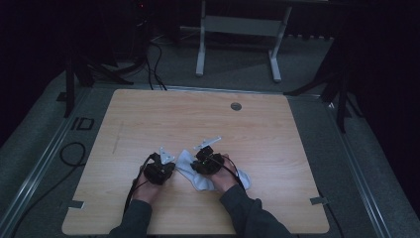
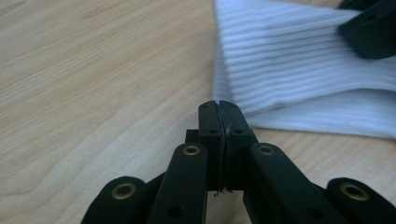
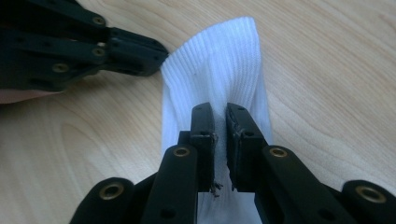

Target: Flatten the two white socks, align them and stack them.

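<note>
A white ribbed sock [image 1: 184, 161] lies flat near the front of the wooden table [image 1: 148, 124], between my two hands. My left gripper [image 1: 173, 166] comes at it from the left. In the left gripper view its jaws [image 2: 218, 106] stand closed together right at the sock's [image 2: 303, 60] edge corner, where the fabric runs into the tips. My right gripper [image 1: 196, 166] rests on top of the sock. In the right gripper view its jaws [image 3: 220, 112] pinch a raised fold of the sock [image 3: 219, 60]. Beyond them, the left gripper [image 3: 160, 53] touches the far edge.
A round grommet [image 1: 236, 106] sits near the table's far edge. Tape marks [image 1: 74, 204] [image 1: 317, 200] lie at the front corners. A cable [image 1: 74, 153] loops on the floor at left, and a white frame's legs [image 1: 200, 54] stand behind the table.
</note>
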A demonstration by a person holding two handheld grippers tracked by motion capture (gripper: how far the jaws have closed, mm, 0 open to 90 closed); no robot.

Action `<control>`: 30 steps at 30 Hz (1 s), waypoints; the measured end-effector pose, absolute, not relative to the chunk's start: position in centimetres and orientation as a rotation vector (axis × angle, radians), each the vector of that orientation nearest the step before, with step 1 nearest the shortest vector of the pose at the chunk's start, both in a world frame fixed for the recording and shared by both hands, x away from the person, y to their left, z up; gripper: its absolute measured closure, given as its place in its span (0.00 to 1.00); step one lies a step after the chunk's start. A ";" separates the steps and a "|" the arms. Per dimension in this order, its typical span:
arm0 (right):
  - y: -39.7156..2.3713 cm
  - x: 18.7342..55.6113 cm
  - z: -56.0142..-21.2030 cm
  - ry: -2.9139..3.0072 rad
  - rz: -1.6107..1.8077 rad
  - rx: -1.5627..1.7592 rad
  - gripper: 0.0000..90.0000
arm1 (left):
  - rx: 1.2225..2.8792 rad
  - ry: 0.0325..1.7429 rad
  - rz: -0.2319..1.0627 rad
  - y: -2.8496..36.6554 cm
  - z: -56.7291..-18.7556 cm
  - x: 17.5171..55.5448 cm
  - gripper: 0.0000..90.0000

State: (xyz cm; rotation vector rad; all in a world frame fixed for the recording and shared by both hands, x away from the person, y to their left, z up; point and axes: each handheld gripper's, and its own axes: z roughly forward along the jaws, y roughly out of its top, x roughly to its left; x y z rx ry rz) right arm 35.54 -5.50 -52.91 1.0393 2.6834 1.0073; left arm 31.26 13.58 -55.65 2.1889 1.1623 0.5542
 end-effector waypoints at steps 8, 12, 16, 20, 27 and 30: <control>-5.3 35.9 -54.3 2.695 0.971 1.072 0.89 | 2.209 1.150 0.545 13.6 -55.5 31.0 0.98; -5.2 35.9 -54.3 2.699 0.966 1.074 0.89 | 2.213 1.144 0.542 13.6 -55.5 31.0 0.97; -5.2 36.0 -54.4 2.711 0.962 1.058 0.89 | 2.210 1.109 0.540 13.2 -55.2 30.8 0.95; -5.1 36.0 -54.4 2.719 0.955 1.046 0.89 | 2.214 1.102 0.552 12.6 -55.4 31.0 0.89; -4.9 36.0 -54.3 2.739 0.937 1.019 0.88 | 2.180 1.077 0.552 12.3 -54.9 31.3 1.00; -4.9 36.0 -54.4 2.743 0.936 0.998 0.88 | 2.188 1.069 0.583 12.0 -54.8 31.3 1.00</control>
